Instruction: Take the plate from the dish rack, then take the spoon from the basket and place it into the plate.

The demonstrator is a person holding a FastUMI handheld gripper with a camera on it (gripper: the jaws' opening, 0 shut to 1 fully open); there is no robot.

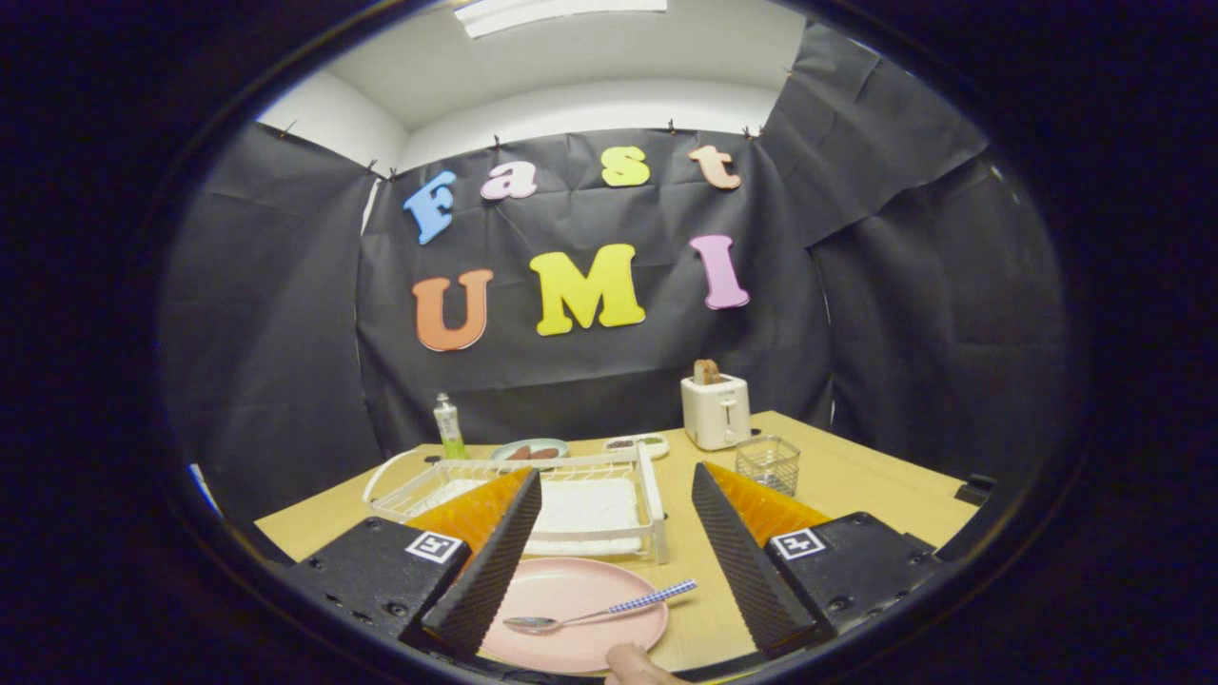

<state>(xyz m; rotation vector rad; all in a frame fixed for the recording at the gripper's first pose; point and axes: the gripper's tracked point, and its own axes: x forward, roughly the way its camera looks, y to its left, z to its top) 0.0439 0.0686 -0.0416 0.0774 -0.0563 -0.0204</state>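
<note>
A pink plate (571,609) lies on the wooden table, low between my fingers and partly under the left one. A spoon (599,611) with a blue checked handle rests across the plate, its bowl toward the left finger. My gripper (616,485) is open above them, holding nothing. The white dish rack (580,504) stands just beyond the plate. A small wire basket (768,463) sits beyond the right finger. A fingertip (633,663) of a person shows at the plate's near edge.
A white toaster (716,409) with a slice in it stands at the back. A green bottle (448,428), a blue-green plate (529,450) and a small dish (638,443) sit behind the rack. The table's right edge runs past the basket.
</note>
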